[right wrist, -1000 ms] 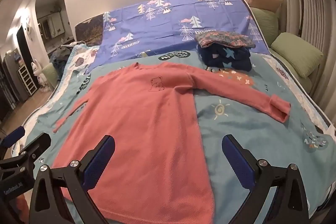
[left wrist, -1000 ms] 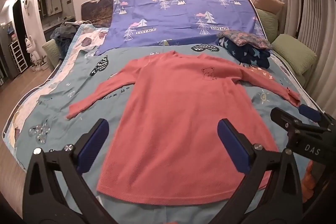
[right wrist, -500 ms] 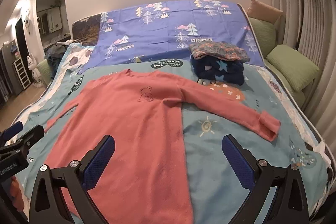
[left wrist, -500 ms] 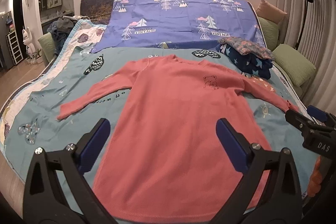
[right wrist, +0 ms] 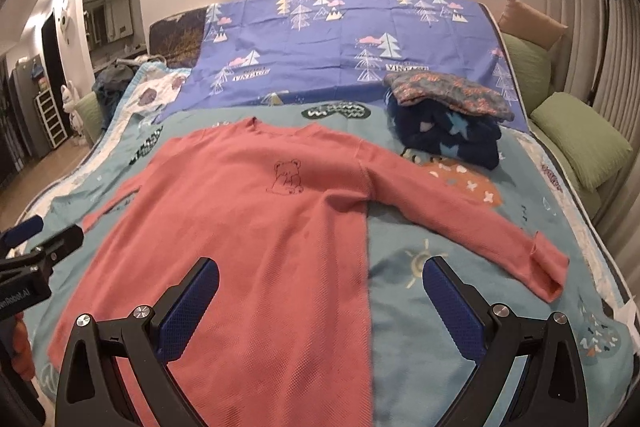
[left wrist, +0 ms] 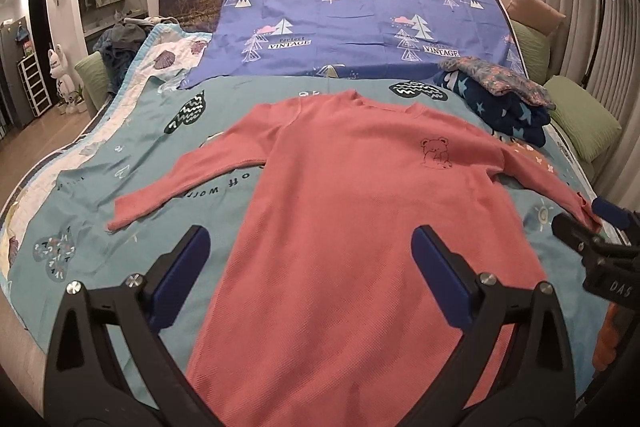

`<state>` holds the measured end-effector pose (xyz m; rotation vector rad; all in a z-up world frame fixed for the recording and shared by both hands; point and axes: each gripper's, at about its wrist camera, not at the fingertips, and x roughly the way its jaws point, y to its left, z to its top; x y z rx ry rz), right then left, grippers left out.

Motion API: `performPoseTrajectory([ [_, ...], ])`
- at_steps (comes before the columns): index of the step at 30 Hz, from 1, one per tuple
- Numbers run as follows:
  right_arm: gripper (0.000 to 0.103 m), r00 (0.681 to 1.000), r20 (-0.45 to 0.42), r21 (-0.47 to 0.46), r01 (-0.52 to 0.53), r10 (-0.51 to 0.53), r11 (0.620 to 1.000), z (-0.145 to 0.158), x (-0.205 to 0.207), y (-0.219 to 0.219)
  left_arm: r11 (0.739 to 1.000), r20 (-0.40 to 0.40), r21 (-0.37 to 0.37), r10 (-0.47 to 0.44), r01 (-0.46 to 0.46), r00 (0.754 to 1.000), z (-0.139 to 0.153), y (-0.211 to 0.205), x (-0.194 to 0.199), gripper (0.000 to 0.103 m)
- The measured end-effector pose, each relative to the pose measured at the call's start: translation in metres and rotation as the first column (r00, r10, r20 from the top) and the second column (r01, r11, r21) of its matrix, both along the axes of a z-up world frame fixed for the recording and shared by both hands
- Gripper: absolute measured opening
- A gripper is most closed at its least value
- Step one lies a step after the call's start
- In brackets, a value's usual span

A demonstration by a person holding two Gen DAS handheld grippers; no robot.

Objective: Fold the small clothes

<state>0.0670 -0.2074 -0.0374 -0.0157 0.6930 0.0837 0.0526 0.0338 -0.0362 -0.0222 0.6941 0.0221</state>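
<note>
the coral long-sleeved top (left wrist: 360,211) (right wrist: 248,227) lies flat and face up on the bed (left wrist: 120,155) (right wrist: 460,307), neckline toward the far wall, hem nearest the cameras, both sleeves spread outward. a small bear outline (left wrist: 434,153) (right wrist: 286,179) is printed on its chest. the sleeve on the right side of the views ends in a turned-back cuff (right wrist: 548,267) on the teal quilt.

the left claw (left wrist: 310,271) hangs above the lower part of the top with its blue pads wide apart and nothing between them. the right claw (right wrist: 320,303) hangs likewise over the top's right edge, pads spread, holding nothing; it also shows at the right edge of the left view (left wrist: 592,227), just as the left one shows at the left edge of the right view (right wrist: 36,239).

beyond the right sleeve sits a pile of folded clothes (left wrist: 500,99) (right wrist: 448,115): a dark blue star-print piece with a floral one on top. a purple sheet with tree prints (left wrist: 352,27) (right wrist: 352,39) covers the head of the bed. green pillows (left wrist: 580,123) (right wrist: 580,143) lie along the right side, and a heap of clothing (left wrist: 120,39) sits at the far left corner.
</note>
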Motion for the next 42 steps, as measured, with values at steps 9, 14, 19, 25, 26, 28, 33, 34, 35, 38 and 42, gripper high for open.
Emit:
performPoseTrajectory([
  [9,0.103,0.997,-0.079,0.027,0.019,-0.017,0.999,-0.023,0.013,0.001,0.999,-0.042,0.024,-0.035,0.036,0.998,-0.010,-0.008,0.007,0.101],
  [14,0.103,0.996,-0.084,0.018,0.013,-0.011,1.000,-0.025,0.014,0.003,0.999,-0.057,0.021,-0.040,0.041,0.998,-0.013,-0.010,0.010,0.101],
  [19,0.103,0.996,-0.087,0.021,0.019,-0.017,1.000,-0.026,0.014,0.002,0.999,-0.072,0.010,-0.049,0.050,0.996,-0.017,-0.012,0.013,0.101],
  [25,0.103,0.995,-0.092,0.026,0.025,-0.022,0.999,-0.029,0.014,0.002,0.999,-0.074,0.013,-0.050,0.051,0.996,-0.019,-0.013,0.011,0.101],
  [26,0.103,0.995,-0.092,0.027,0.026,-0.023,0.999,-0.029,0.014,0.002,0.999,-0.075,0.012,-0.048,0.049,0.996,-0.019,-0.012,0.011,0.101],
  [28,0.103,0.995,-0.095,0.026,0.028,-0.026,0.999,-0.030,0.014,0.003,0.999,-0.075,0.009,-0.044,0.045,0.996,-0.019,-0.011,0.011,0.101],
  [33,0.103,0.994,-0.104,0.021,0.031,-0.029,0.999,-0.033,0.014,0.005,0.999,-0.078,0.008,-0.044,0.045,0.996,-0.020,-0.011,0.009,0.101],
  [34,0.103,0.994,-0.106,0.022,0.031,-0.029,0.999,-0.034,0.014,0.006,0.999,-0.078,0.006,-0.046,0.046,0.996,-0.020,-0.011,0.009,0.101],
  [35,0.103,0.994,-0.108,0.024,0.032,-0.029,0.999,-0.034,0.013,0.006,0.999,-0.078,0.005,-0.048,0.048,0.996,-0.020,-0.011,0.009,0.101],
  [38,0.103,0.993,-0.116,0.028,0.035,-0.032,0.999,-0.037,0.013,0.007,0.999,-0.078,0.005,-0.053,0.053,0.996,-0.021,-0.012,0.008,0.101],
  [42,0.103,0.991,-0.129,0.025,0.027,-0.023,0.999,-0.040,0.013,0.011,0.998,-0.079,0.009,-0.055,0.056,0.995,-0.022,-0.012,0.008,0.101],
])
